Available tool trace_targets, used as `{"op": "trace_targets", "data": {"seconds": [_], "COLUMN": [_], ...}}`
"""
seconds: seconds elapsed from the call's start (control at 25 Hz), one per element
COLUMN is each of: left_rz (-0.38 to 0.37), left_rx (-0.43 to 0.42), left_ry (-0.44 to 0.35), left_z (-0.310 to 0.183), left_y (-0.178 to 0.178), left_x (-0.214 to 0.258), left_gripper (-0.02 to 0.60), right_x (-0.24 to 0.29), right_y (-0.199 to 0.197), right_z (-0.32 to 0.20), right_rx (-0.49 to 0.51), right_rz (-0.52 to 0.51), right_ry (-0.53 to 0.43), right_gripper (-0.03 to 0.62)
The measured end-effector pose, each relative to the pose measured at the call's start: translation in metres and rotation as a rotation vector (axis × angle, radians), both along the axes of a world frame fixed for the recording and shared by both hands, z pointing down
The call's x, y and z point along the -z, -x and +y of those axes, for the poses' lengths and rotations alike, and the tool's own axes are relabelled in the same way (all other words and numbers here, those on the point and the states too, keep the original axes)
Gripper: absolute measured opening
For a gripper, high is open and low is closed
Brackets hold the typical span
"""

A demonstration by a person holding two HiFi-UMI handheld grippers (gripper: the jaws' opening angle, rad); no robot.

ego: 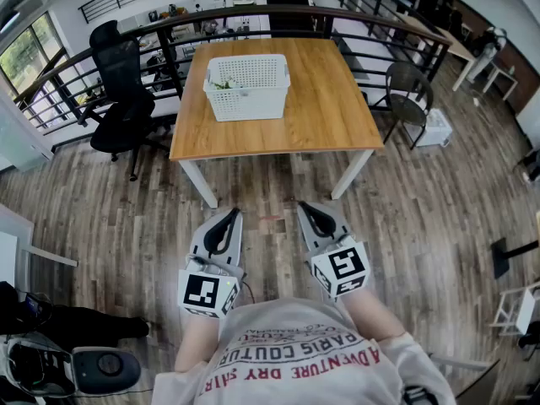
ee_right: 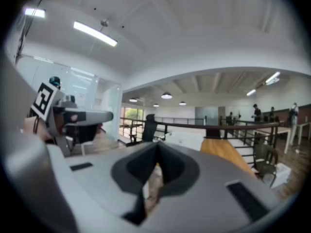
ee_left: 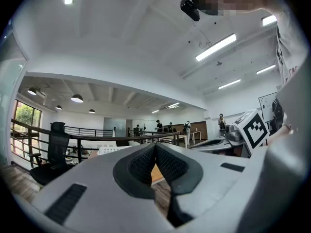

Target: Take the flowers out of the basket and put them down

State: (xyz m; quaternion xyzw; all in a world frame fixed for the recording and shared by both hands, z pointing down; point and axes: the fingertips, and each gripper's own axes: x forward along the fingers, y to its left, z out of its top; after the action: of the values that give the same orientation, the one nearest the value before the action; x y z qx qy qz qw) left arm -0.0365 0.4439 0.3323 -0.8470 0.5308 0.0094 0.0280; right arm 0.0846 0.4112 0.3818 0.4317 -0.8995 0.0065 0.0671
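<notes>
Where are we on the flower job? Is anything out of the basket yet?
Done: nothing. No flowers lie on the table, and greenery of the flowers shows inside the white basket. In hand: nothing. The left claw and right claw are shut, empty and short of the table. Left: approach, lift the flowers out, set them down.

Wooden table [ego: 333,99] with white legs is seen at centre of the head view, on a grey-brown plank floor [ego: 439,226]. Black office chair [ego: 118,108] is parked off the table's left edge, apart from it. Dark round-backed chair [ego: 411,87] is placed off the table's right edge, with a white box [ego: 436,129] on the floor just beside it, on the side away from the table. Black curved railing [ego: 253,8] runs behind the table's far edge. Cluttered white desks [ego: 181,24] are noted beyond the railing.
</notes>
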Motion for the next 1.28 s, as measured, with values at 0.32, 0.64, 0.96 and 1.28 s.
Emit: {"op": "trace_targets", "data": {"seconds": [0.32,0.64,0.96,1.28], "left_rz": [0.004,0.018,0.069,0.044], "left_rx": [-0.014,-0.032,-0.007,0.051], "left_ry": [0.007,0.026,0.082,0.116], "left_z": [-0.001,0.009,0.010,-0.034], "left_y": [0.012,0.042,0.085,0.090], "left_x": [-0.003,-0.019,-0.033,-0.044], "left_gripper": [0.026,0.026,0.026,0.026], "right_x": [-0.001,-0.011,-0.022,-0.033], "right_y": [0.014,0.039,0.080,0.096], "right_z": [0.002,0.009,0.010,-0.038], "right_rx": [-0.006,-0.026,-0.002,0.073], "right_rz": [0.020,-0.003,0.020,0.024], "right_ry": [-0.005,0.009,0.029,0.037], "right_gripper": [0.028,0.028,0.028,0.028]}}
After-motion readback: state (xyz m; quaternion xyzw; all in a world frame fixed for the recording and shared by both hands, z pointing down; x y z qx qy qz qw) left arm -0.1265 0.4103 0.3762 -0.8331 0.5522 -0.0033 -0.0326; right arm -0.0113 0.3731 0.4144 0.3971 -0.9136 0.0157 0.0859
